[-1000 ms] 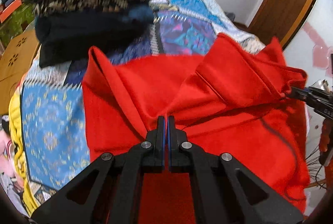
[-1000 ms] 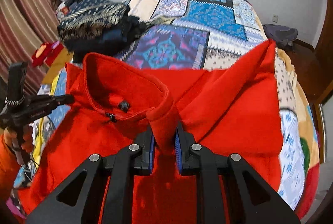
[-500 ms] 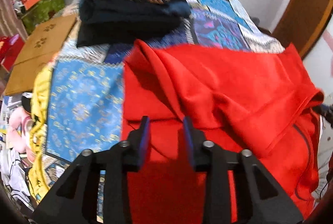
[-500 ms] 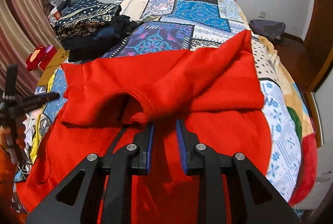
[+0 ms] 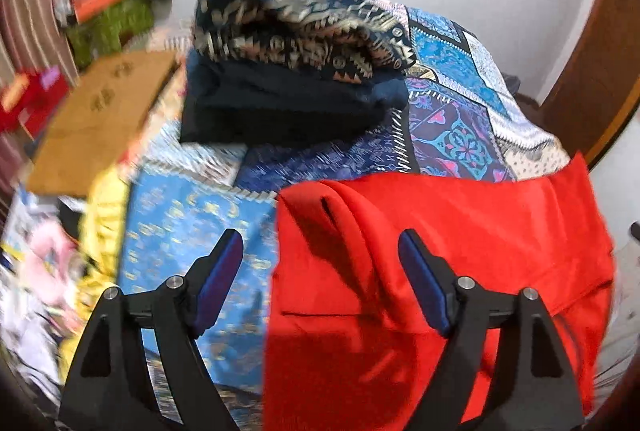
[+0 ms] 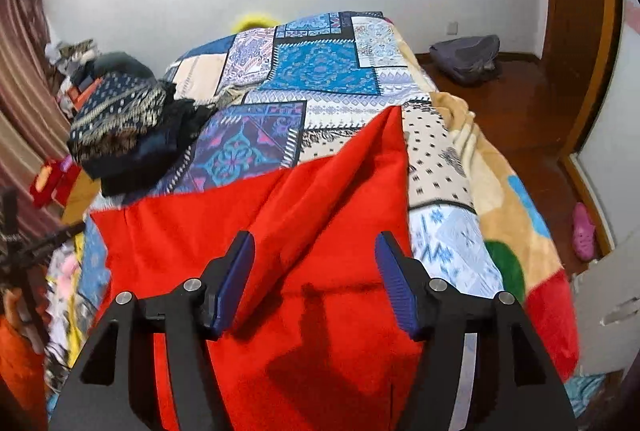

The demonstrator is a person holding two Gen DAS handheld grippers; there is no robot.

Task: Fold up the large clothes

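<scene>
**Red garment lies under both open jaws, its folded edge running left to right**

You hold both tools with the jaws spread wide and nothing between them. The left gripper (image 5: pixel 320 279) hangs over the left border of the red garment (image 5: pixel 440 255): its right pad is above the cloth, its left pad above the blue bedspread (image 5: pixel 188 227). The right gripper (image 6: pixel 316 271) sits over the middle of the same garment, which fills the lower centre of that frame and rises in a ridge toward the upper right.

The far edge of the garment runs across the frame, so I judge its long axis goes from side to side before you. Each gripper is near its own side, the left one nearest to the loose border.

No container is here. A pile of dark folded clothes (image 5: pixel 288 71) rests on the bed at upper left, well apart from the red cloth.
</scene>
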